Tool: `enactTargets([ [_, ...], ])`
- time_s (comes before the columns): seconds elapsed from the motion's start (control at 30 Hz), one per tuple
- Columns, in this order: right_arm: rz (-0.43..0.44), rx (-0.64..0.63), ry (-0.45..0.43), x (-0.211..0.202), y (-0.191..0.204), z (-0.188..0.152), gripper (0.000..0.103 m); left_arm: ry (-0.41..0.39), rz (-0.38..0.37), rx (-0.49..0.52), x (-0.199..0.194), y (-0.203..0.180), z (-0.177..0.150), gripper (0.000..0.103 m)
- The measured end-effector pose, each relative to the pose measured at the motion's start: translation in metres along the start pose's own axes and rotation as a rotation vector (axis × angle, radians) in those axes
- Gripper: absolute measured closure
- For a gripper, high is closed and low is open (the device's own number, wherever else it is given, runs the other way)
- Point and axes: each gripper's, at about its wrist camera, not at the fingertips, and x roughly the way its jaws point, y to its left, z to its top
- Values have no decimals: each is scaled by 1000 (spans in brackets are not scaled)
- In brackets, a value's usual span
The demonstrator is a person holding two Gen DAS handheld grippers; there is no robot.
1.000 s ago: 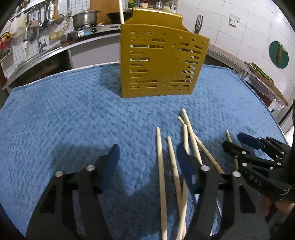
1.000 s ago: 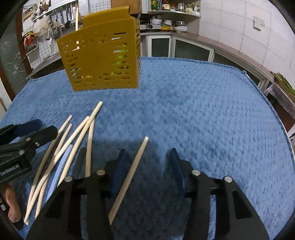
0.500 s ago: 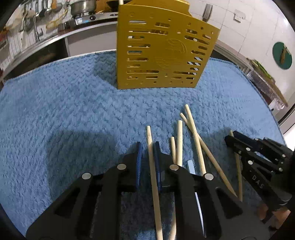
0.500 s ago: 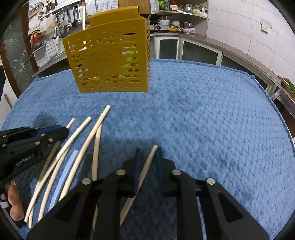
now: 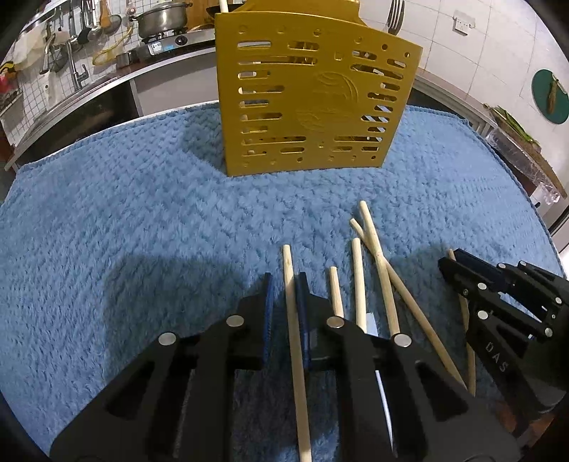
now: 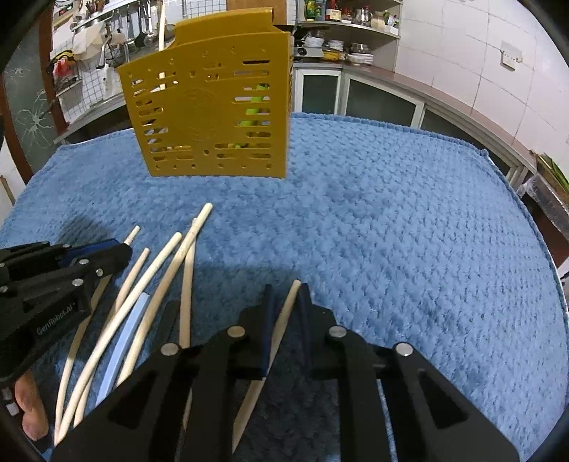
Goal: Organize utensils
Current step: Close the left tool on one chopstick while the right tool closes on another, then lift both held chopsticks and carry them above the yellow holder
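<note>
A yellow slotted utensil holder (image 5: 313, 103) stands upright on the blue towel (image 5: 124, 213); it also shows in the right wrist view (image 6: 213, 106). My left gripper (image 5: 284, 284) is shut on a wooden chopstick (image 5: 293, 320) lying on the towel. My right gripper (image 6: 286, 296) is shut on another wooden chopstick (image 6: 281, 327). Several loose chopsticks (image 5: 373, 266) lie between the two grippers, also seen in the right wrist view (image 6: 156, 277). The right gripper shows at the right of the left wrist view (image 5: 498, 295). The left gripper shows at the left of the right wrist view (image 6: 53, 277).
A pale blue stick (image 6: 124, 337) lies among the loose chopsticks. A chopstick (image 6: 162, 25) and a fork (image 5: 394, 14) stand in the holder. A kitchen counter with a pot (image 5: 160, 17) runs behind the table. The towel's edge (image 6: 515, 199) drops off at the right.
Both grippers closed from open onto a chopstick each, the left on the leftmost one, the right on the lone right one. Both views moved closer to the holder.
</note>
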Motion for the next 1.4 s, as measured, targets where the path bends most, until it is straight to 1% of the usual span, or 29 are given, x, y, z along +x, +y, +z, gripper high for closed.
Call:
enactTargets([
  [0.17,-27,34,14,0,2,2,90,12,-17,-44,0,6,2,97],
  [0.23,-30,44,21,0,2,3,93,22,-28,-69,-1,11,2,98],
  [0.43,19,102,35,-3,-10,6,94,17,-49,-95,-10,18,3,98],
  [0.57,44,118,11,-12,-17,12,94,-5,-53,-119,-20,24,4,98],
  [0.7,69,111,-39,-28,-17,23,96,-50,-78,-152,-39,34,8,98],
  [0.83,60,87,-115,-48,-15,37,98,-103,-87,-165,-61,41,14,99],
  [1.0,71,86,-187,-64,-18,48,98,-183,-99,-156,-90,45,20,99],
  [1.17,101,110,-274,-79,-24,56,98,-252,-90,-150,-110,45,28,99],
  [1.4,105,103,-403,-104,-31,67,98,-367,-55,-106,-134,39,36,99],
])
